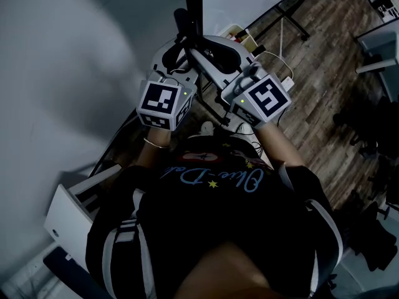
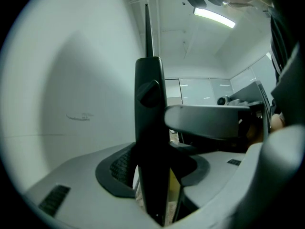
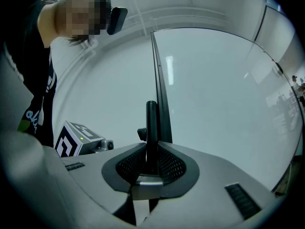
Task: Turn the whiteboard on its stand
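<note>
White-panelled whiteboard (image 3: 219, 99) stands edge-on at twelve o'clock ahead; left gripper (image 2: 155, 171) and right gripper (image 3: 151, 163) both clenched on its black upright edge bar (image 2: 150, 123). Grip's set. Next call, likely: swing both together, steadily, to rotate it.

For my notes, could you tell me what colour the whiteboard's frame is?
The whiteboard frame is black, clearest in the right gripper view.

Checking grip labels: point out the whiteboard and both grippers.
whiteboard (image 3: 219, 104): right gripper view, white face.
left gripper (image 2: 155, 171): left gripper view, midway between jaws shut on black bar (image 2: 150, 128).
right gripper (image 3: 151, 154): right gripper view, midway between jaws shut on black bar.
</note>
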### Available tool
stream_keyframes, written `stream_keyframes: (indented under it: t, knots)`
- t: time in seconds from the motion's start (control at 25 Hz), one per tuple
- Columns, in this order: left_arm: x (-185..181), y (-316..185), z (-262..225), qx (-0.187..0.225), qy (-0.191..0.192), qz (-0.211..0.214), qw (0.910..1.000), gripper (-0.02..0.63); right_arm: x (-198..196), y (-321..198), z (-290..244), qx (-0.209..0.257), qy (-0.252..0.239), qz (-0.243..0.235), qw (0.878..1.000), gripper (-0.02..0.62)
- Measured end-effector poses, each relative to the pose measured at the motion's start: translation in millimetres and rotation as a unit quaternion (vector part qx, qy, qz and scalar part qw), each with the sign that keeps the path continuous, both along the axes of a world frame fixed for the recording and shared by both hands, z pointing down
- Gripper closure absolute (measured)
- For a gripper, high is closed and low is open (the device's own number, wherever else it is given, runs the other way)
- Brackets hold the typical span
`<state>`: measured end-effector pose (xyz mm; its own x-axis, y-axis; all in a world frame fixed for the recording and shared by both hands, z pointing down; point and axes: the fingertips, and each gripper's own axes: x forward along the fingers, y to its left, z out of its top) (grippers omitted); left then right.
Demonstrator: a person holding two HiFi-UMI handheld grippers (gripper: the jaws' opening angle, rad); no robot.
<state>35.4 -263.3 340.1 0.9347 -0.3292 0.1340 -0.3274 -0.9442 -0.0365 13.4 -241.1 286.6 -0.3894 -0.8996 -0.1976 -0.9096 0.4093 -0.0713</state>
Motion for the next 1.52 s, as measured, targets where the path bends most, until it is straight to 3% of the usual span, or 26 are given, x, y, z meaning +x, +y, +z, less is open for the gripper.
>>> stream_keyframes:
  t: [1.52]
  knots:
    - [-23.4,-4.0,3.0,-0.003,0.021,-0.031,0.9993,0.394,-22.3,-3.2,3.5,-0.017,0.017,-0.025,0.999,0.509]
